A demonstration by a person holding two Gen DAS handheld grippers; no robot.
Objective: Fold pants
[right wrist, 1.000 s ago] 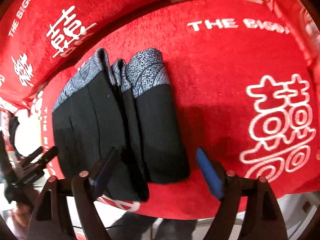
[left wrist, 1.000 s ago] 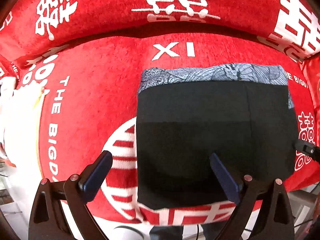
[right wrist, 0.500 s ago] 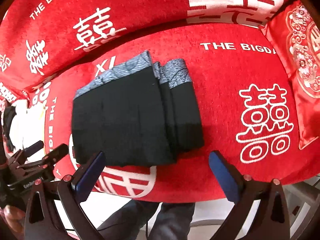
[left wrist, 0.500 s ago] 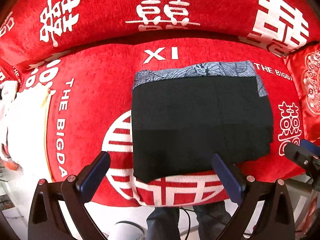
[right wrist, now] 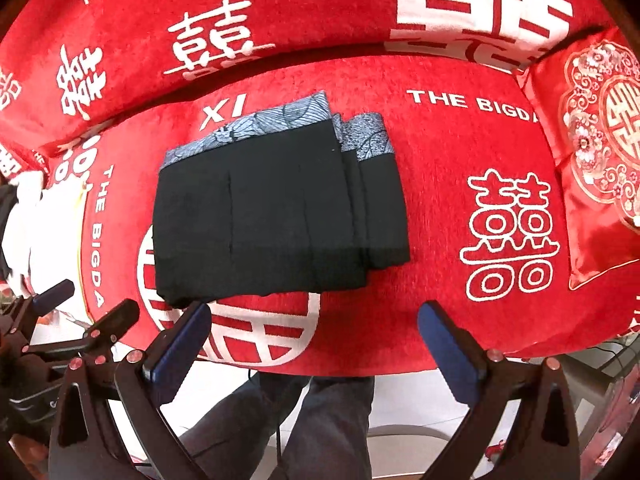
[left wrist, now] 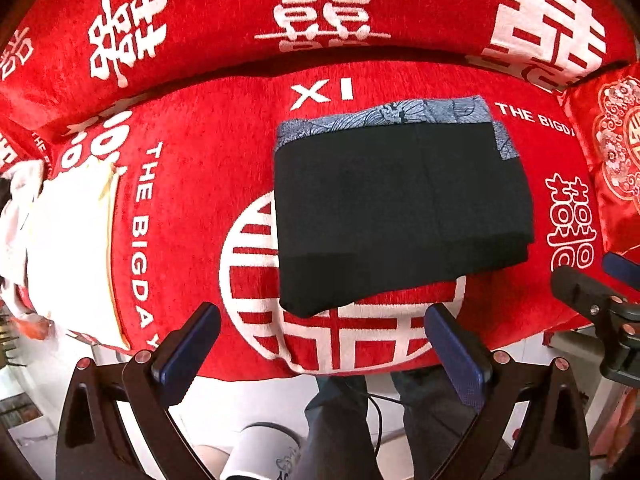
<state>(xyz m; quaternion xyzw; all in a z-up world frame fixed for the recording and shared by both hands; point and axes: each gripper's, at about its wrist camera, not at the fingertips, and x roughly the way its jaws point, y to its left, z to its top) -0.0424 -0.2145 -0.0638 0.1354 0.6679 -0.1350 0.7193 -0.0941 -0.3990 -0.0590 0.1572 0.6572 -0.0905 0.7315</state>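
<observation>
The pants (left wrist: 400, 208) lie folded in a compact black rectangle on the red sofa seat (left wrist: 192, 216), with the grey patterned waistband (left wrist: 384, 120) turned toward the backrest (left wrist: 224, 24). In the right wrist view the pants (right wrist: 276, 212) show several stacked layers along their right side, and the top layer sits a little short of the lowest one, so the edges are not perfectly even.

Compared with one second ago, both cameras now see the bundle from farther away and more of the seat appears around it. Before, the right gripper was close over the right edge of the fabric; now it has drawn back toward the front edge of the seat.

The left gripper (left wrist: 320, 344) has its jaws wide apart and holds nothing; the near edge of the pants is apart from its blue pads (left wrist: 188, 348). The right gripper (right wrist: 316, 344) is also wide apart and empty, though its left pad overlaps the near corner of the fabric in the picture and contact cannot be told.

This retreat suggests that the last fold is finished and the task is at its end, or nearly. Only a small straightening of the offset layers could remain. A white cloth (left wrist: 68, 236) lies at the left of the seat, and a red embroidered cushion (right wrist: 596, 152) at the right, both apart from the pants.
</observation>
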